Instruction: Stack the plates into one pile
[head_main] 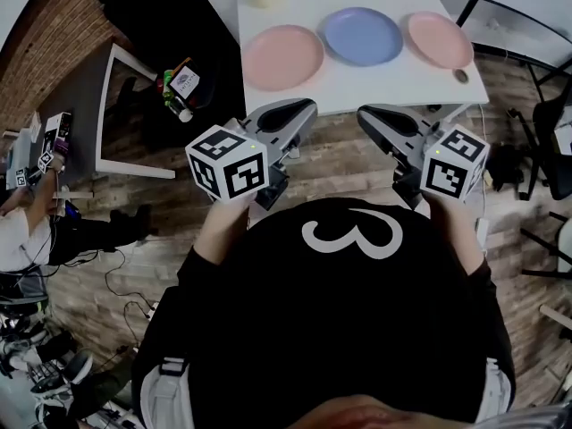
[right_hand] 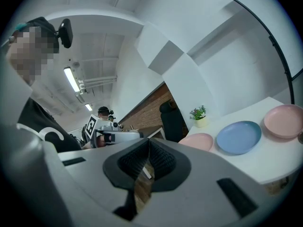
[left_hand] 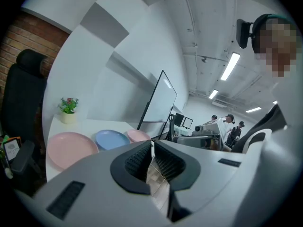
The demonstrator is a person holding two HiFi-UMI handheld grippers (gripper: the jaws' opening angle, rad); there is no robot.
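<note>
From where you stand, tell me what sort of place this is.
Likely an office or lab workroom: a whiteboard on a stand, a black office chair, and ceiling strip lights.

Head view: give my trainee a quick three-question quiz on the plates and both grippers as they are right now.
1. How many plates lie on the white table?
2. True or false: the blue plate is already stacked on a pink one.
3. The left gripper and right gripper are: A) both shut and empty; B) both open; C) each holding a plate.
Key: 1. Three: left pink plate, blue plate, right pink plate. 2. False; they lie in a row. 3. A.
</note>
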